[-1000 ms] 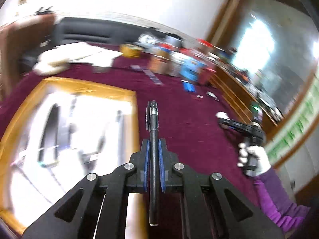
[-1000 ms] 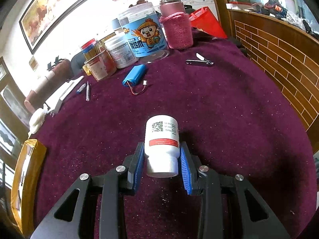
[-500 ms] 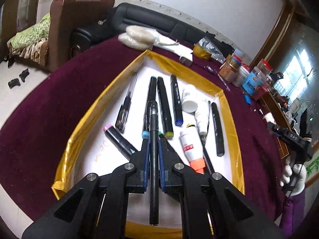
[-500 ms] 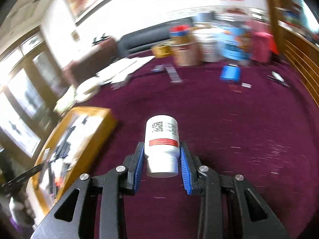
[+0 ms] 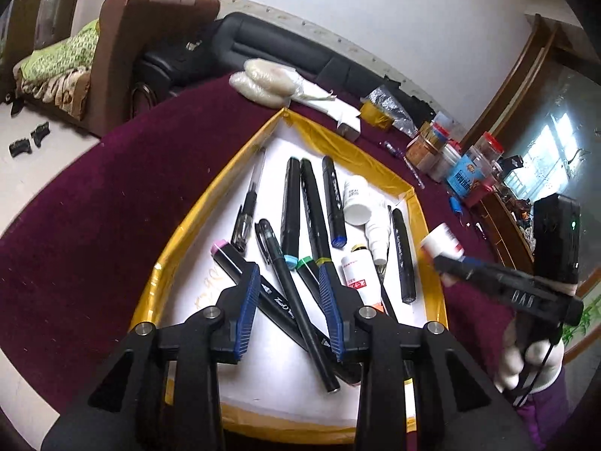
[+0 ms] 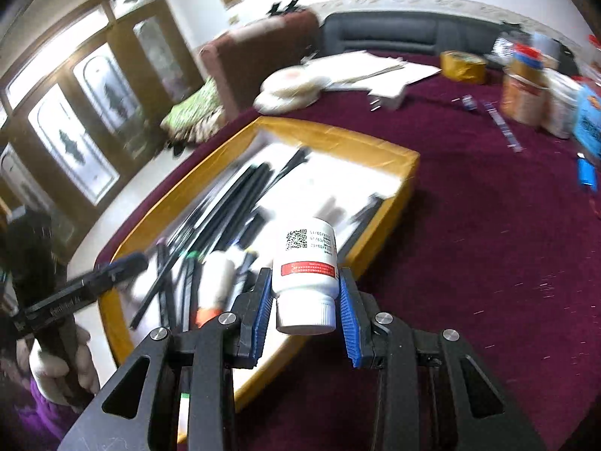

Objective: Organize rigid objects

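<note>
From the left wrist, the left tongs (image 5: 289, 308) hang over the yellow-rimmed tray (image 5: 210, 203) with their jaws opening. The black pen (image 5: 296, 300) lies loose between the blue pads, neither pad pressing it. Its long axis runs on a slant, clipped cap up and left, bare tip down and right, across a black marker (image 5: 263, 293) whose barrel shows script writing I cannot read surely. Half a second ago the pads were clamped on this pen and it stood straight along the fingers. The right tongs (image 5: 443, 255) reach in from the right edge, carrying a white bottle (image 5: 441, 242) over the tray's right rim.

From the right wrist, blurred by motion, the right tongs (image 6: 304, 300) are closed on the white bottle (image 6: 306, 274), cap toward the camera, base pointing forward. Its label shows a QR code, small digits and a red band. A second ago it was over bare maroon bench (image 6: 488, 244); now the tray's (image 6: 375, 143) near edge lies beneath it.
</note>
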